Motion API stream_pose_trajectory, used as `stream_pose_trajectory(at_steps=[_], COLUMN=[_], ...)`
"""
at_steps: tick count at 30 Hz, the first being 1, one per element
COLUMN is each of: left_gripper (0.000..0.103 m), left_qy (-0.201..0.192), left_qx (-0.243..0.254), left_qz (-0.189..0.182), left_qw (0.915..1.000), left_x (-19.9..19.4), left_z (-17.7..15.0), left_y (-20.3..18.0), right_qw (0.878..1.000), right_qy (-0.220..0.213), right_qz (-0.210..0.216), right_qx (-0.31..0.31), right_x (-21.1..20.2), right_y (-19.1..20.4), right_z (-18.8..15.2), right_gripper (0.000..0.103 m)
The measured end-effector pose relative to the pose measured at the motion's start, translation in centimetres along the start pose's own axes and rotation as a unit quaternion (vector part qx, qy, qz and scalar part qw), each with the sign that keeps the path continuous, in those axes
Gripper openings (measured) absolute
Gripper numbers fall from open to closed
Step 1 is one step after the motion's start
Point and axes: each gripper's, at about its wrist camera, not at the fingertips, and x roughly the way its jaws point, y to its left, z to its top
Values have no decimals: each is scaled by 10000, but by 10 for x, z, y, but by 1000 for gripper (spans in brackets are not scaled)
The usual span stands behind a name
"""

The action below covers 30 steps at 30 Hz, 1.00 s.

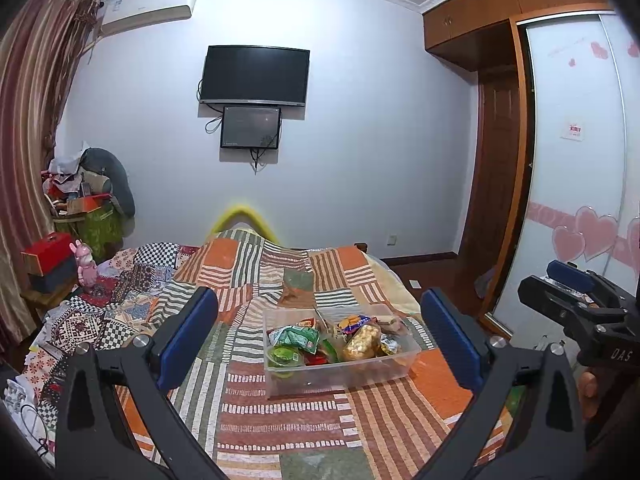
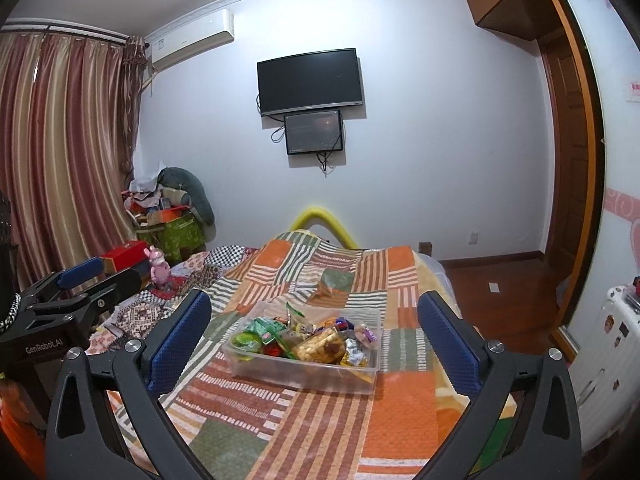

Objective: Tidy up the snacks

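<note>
A clear plastic bin (image 1: 352, 376) (image 2: 280, 372) sits on the patchwork bedspread. It holds several snack packets: green bags (image 1: 296, 336) (image 2: 260, 326), a golden bag (image 1: 362, 342) (image 2: 318, 346), a green cup (image 1: 282, 356) (image 2: 244, 340) and small wrapped sweets (image 2: 354, 354). My left gripper (image 1: 320, 336) is open, its blue pads wide apart, short of the bin with nothing between them. My right gripper (image 2: 316, 340) is open too, held back from the bin and empty. Each gripper shows in the other's view, the right one (image 1: 576, 292) at the right edge, the left one (image 2: 84, 280) at the left.
The bed (image 1: 280, 420) fills the foreground. A pink toy (image 1: 86, 266), red box (image 1: 48, 254) and piled clutter (image 1: 84, 196) stand at left by the curtains. A wardrobe (image 1: 576, 160) and wooden door (image 1: 496, 160) are at right. A white radiator (image 2: 608, 360) is at far right.
</note>
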Motion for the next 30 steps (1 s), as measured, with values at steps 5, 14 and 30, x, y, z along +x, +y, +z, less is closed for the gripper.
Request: stream_pose_trajectory(at_steps=[5,14,30], left_gripper=[103,103,103], left_qy=[15,-4,-22], left_qx=[4,9,33], left_qz=[-19,-45,-72], left_qw=[10000,10000,10000], left_x=[1,-1,1], left_z=[-1,0,-1], left_y=[0,0,-5], right_qw=[10000,10000,10000], right_qy=[12,-3,29], right_qz=[14,-23,-44], right_qx=[-23,1,20], right_x=[0,-3,-2], right_y=[-1,-2,-5], right_z=[0,2,1], right_gripper=[103,103,103])
